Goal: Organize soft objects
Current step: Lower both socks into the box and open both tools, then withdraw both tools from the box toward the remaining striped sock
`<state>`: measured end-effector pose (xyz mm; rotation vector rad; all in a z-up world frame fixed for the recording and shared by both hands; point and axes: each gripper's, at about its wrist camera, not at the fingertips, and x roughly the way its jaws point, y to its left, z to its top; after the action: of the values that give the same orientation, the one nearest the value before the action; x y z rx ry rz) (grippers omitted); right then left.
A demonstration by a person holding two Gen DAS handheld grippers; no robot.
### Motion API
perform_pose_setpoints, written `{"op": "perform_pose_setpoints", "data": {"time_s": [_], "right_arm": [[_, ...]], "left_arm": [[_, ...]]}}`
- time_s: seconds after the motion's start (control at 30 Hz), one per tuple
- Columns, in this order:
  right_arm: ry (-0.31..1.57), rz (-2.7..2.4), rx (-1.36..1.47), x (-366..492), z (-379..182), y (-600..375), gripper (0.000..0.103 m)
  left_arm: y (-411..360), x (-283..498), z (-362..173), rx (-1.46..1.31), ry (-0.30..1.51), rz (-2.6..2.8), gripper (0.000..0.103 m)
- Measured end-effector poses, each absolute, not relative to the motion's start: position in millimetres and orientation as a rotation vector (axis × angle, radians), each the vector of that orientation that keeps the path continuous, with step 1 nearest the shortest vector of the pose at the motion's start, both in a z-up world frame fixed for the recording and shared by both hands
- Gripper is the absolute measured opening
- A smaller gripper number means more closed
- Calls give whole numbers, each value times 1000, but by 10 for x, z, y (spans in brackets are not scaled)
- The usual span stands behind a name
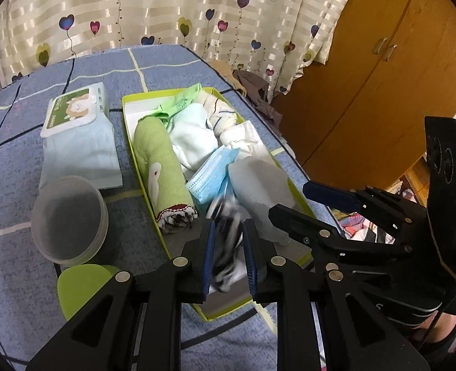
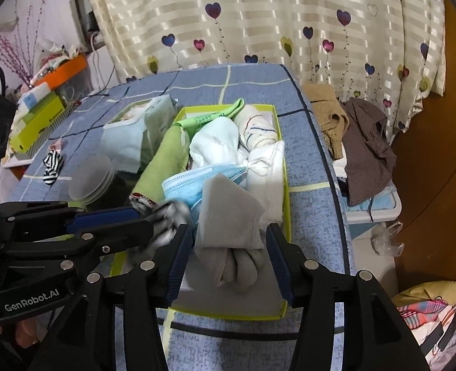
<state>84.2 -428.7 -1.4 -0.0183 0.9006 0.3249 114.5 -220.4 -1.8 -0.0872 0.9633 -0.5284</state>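
L wrist view: our left tool (image 1: 229,255) is clamped on a blurred black-and-white striped sock (image 1: 227,247), held just above the near end of the yellow-green cardboard box (image 1: 141,182). The box sits on the blue checked tabletop (image 1: 172,65) & is already well packed: rolled green towel w/ white bird print (image 1: 163,170), pale white-blue sock bundle (image 1: 194,139), cream striped rolled cloth (image 1: 218,114), blue pleated face mask (image 1: 211,173), grey sock (image 1: 259,191). Outside the box, to its left: wet-wipe pack w/ green label (image 1: 73,108) on a folded pale blue cloth (image 1: 82,154), plus a frosted round plastic lid stack (image 1: 69,216). Our right tool (image 1: 293,204) enters from the right w/ its fingers apart over the grey sock.

R wrist view: the right tool (image 2: 228,259) is spread wide, fingers either side of the grey sock (image 2: 231,232) & gripping nothing. The left tool (image 2: 154,216) is closed on the striped sock (image 2: 169,219) at the box's near-left corner. A second striped sock (image 2: 52,167) lies loose on the tabletop, well apart from the box (image 2: 286,204).

We'd judge the task mostly done. Left: drop in the held sock, fetch the loose one, maybe the blue cloth.
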Motion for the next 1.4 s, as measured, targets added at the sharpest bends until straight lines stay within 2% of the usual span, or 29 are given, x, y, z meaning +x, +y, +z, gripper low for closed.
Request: {"op": "perform_pose_setpoints", "data": {"time_s": [0.83, 1.4], "right_arm": [[780, 340, -17, 388, 521, -4062, 50], [749, 377, -45, 184, 692, -3720, 51]], "left_arm": [[-1743, 683, 511, -92, 777, -471, 21], [-1341, 440, 615, -123, 722, -440, 21]]}}
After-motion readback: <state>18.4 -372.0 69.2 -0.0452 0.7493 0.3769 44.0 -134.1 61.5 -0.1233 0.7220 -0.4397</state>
